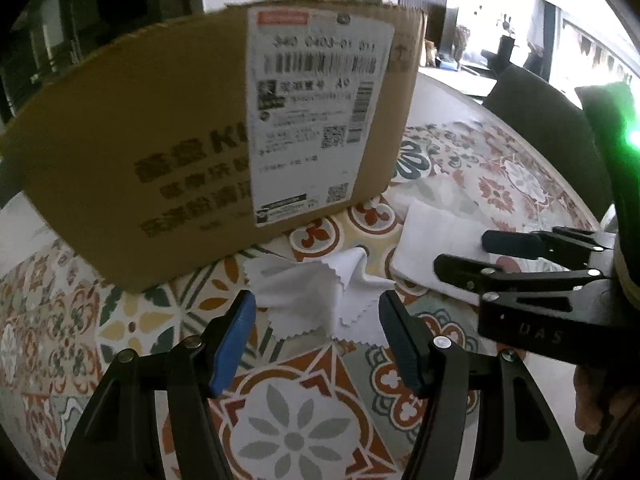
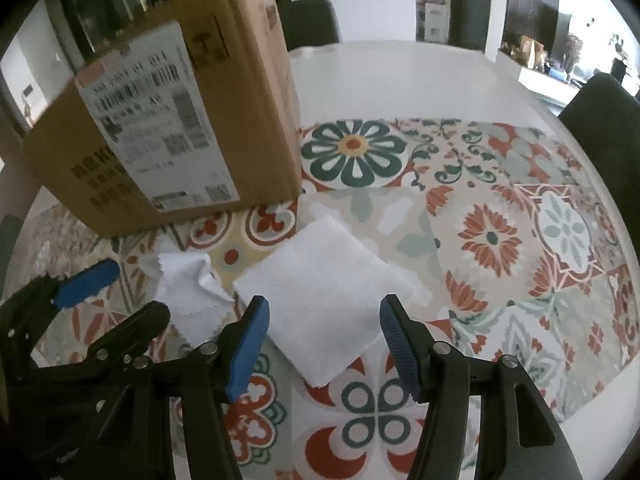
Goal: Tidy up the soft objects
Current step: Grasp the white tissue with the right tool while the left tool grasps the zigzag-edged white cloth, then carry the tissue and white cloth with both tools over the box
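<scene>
A crumpled white cloth with zigzag edges [image 1: 320, 296] lies on the patterned tablecloth just in front of my left gripper [image 1: 316, 310], whose blue-padded jaws stand open with nothing between them. A folded white cloth [image 1: 432, 240] lies to its right. In the right wrist view the folded cloth [image 2: 328, 300] sits right ahead of my right gripper [image 2: 324, 316], which is open and empty above its near part. The crumpled cloth [image 2: 192, 292] shows at left, beside the left gripper [image 2: 120, 292]. The right gripper [image 1: 460, 252] reaches in from the right in the left wrist view.
A cardboard box [image 1: 200, 152] with a white shipping label stands on the table behind the cloths, also seen as the box [image 2: 180, 120] at upper left. Dark chairs [image 2: 600, 120] stand round the white table [image 2: 400, 80]. The floral tablecloth [image 2: 520, 220] spreads to the right.
</scene>
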Action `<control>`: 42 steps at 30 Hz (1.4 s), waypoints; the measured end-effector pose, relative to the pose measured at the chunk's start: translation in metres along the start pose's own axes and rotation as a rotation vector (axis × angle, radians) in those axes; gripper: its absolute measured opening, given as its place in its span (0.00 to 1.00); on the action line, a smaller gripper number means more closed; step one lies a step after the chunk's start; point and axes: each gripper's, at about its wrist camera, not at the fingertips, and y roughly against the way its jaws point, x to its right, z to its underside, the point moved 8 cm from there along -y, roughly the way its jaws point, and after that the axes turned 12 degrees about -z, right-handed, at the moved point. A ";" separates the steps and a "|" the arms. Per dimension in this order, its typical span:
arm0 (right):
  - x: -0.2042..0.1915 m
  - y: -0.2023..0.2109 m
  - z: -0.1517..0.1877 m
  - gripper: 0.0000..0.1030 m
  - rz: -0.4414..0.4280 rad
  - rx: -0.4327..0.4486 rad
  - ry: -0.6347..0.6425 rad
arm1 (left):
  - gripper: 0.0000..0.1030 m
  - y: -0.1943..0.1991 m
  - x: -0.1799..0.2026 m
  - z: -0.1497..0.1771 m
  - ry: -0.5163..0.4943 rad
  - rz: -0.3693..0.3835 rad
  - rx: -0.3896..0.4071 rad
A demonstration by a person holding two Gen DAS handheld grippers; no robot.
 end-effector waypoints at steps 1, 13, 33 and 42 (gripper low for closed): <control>0.001 -0.004 0.000 0.58 -0.004 -0.013 0.002 | 0.61 -0.002 0.000 0.000 -0.006 -0.001 -0.002; -0.007 -0.011 0.004 0.57 0.058 -0.030 0.120 | 0.48 -0.027 0.006 0.003 -0.025 0.005 -0.025; -0.039 0.024 0.013 0.10 -0.035 0.057 0.100 | 0.08 0.015 -0.002 0.001 0.115 0.076 0.026; -0.050 0.055 0.000 0.10 -0.065 0.129 0.090 | 0.08 0.064 -0.024 -0.002 0.168 0.048 0.097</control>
